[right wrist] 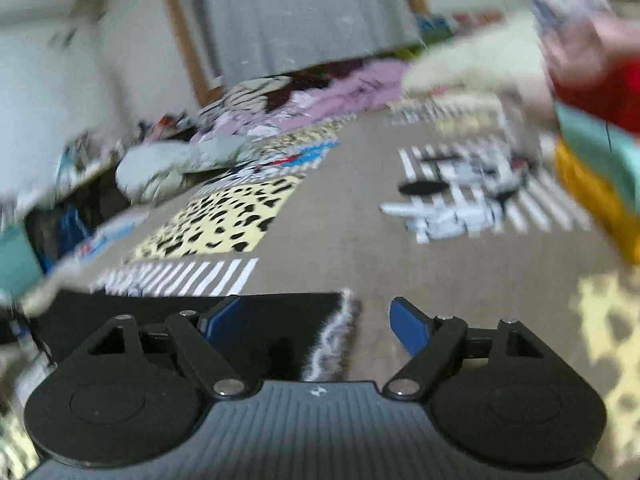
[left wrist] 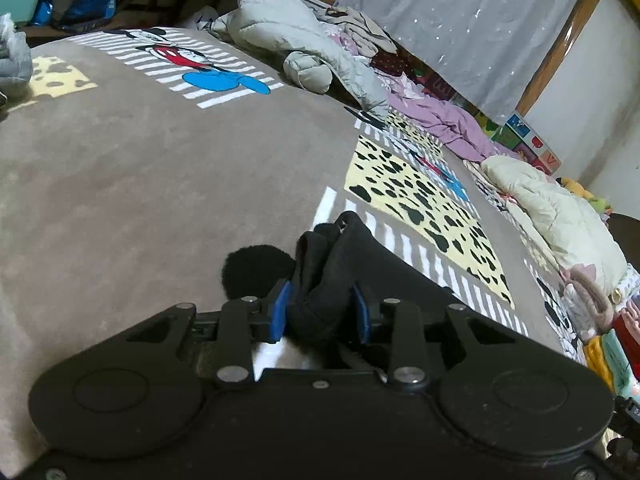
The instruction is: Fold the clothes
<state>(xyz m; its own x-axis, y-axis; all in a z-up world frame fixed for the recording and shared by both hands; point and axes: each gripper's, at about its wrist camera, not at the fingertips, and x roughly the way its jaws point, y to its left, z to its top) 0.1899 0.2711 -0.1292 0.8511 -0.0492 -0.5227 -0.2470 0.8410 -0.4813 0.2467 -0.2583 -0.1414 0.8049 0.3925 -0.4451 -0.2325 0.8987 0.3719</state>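
The left gripper [left wrist: 320,308] pinches a bunched fold of the black garment [left wrist: 340,264] just above the brown patterned rug [left wrist: 160,168], while the right gripper [right wrist: 316,320] stands wide apart over the garment's fuzzy edge.

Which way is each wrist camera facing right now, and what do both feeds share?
Left wrist: low over the brown cartoon-print rug, looking across it to the grey curtain; its own left claw is shut on a black fabric garment.
Right wrist: low, blurred, facing the same curtain; open right claw over the garment's edge.
Shared: rug, curtain, garment.
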